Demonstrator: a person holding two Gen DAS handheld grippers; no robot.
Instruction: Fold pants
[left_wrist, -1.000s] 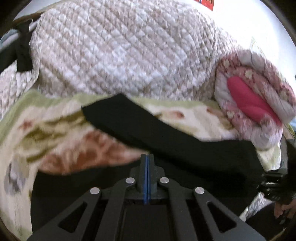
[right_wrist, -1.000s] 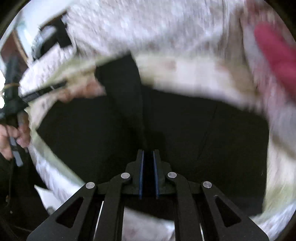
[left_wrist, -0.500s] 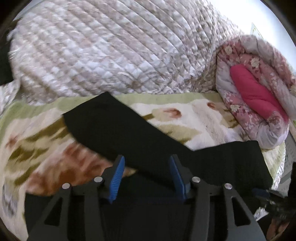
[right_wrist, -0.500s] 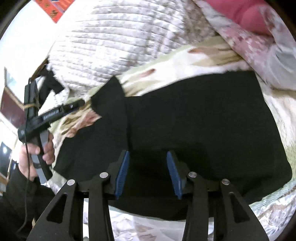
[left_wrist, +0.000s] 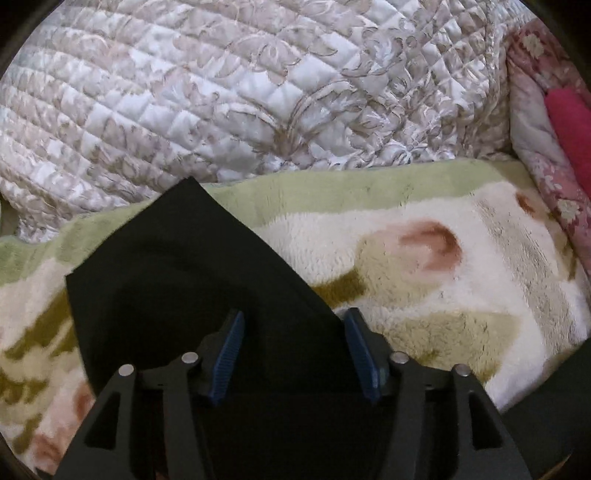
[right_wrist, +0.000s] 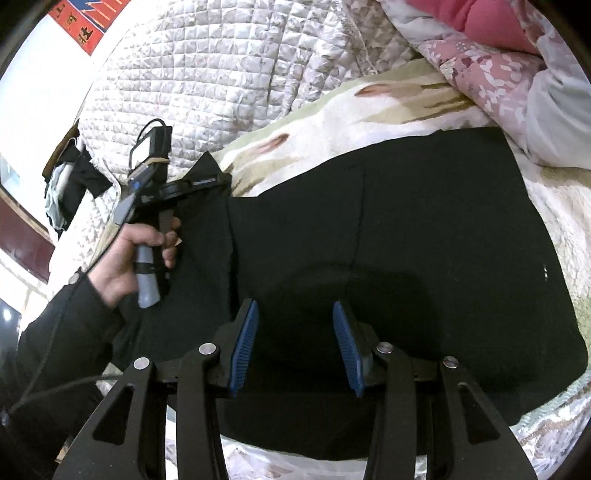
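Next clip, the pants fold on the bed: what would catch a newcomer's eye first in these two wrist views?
The black pants dominate, spread across the floral fleece blanket, with a leg end reaching toward the quilted white bedspread behind. Both the left gripper and the right gripper hang open over the dark cloth, blue pads apart, gripping nothing. At right, a pink floral quilt lies bundled.

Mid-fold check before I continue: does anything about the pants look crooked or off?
One leg end of the black pants sticks out at an angle past the folded bulk onto the floral fleece blanket, so the edges are not lined up. Nothing looks damaged.
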